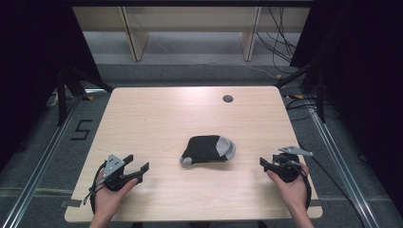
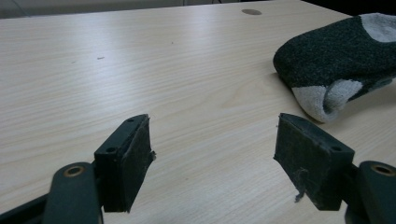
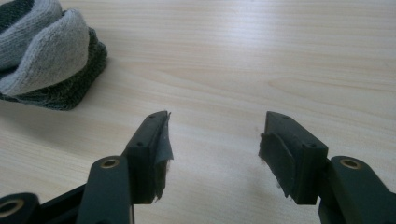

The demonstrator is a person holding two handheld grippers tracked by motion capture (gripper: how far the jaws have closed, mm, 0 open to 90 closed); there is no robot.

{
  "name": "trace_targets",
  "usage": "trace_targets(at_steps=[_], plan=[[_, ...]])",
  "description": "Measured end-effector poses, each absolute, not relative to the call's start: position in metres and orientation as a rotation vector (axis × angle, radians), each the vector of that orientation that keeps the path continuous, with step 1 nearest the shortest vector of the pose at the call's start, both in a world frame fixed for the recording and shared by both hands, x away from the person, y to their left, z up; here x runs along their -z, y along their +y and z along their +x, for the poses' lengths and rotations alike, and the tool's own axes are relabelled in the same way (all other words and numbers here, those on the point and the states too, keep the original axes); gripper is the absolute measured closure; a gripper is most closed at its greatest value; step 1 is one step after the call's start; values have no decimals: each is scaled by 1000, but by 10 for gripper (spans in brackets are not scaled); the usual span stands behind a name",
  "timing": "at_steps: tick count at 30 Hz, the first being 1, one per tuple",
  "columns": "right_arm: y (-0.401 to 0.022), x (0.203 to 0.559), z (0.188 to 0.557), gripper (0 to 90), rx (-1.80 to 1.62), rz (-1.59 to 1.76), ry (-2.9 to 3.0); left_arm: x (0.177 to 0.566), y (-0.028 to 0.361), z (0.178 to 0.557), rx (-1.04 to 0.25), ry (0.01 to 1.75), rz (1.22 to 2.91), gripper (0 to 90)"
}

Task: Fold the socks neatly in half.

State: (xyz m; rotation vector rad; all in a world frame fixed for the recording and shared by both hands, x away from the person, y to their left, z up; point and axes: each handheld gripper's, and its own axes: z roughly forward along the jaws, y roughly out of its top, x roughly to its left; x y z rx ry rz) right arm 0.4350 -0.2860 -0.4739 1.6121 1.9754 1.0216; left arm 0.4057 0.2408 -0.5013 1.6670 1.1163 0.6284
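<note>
A folded pair of dark socks (image 1: 208, 148) with grey heel and toe patches lies on the wooden table (image 1: 157, 118), a little in front of the middle and between the two grippers. It touches neither of them.

In the left gripper view the socks (image 2: 334, 65) lie beyond the right jaw, up and to the right, with bare wood between the bundle and the pads. In the right gripper view the socks (image 3: 44, 51) are in the upper left corner, past the left jaw and also apart from it.

The left gripper (image 1: 135, 167) has its jaws wide apart with nothing between them; they point towards the socks from the left side. The left hand (image 1: 110, 190) holds it low over the table near the front edge. The right gripper (image 1: 264, 164) also has its jaws apart and empty, pointing to the socks from the right. The right hand (image 1: 291, 187) grips its body from below, near the front right corner.

Further back on the table is a round cable hole (image 1: 228, 99). Nothing lies between the grippers and the socks. Behind the table stand the legs of a light wooden frame (image 1: 135, 33), and cables (image 1: 278, 42) lie on the grey floor.
</note>
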Motion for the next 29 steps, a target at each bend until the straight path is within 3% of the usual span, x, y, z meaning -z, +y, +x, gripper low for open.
trace_targets(at_steps=[29], plan=[[-279,497,422,394,-1085,1560,1901,513,238,399,-710,1113,1622,263]])
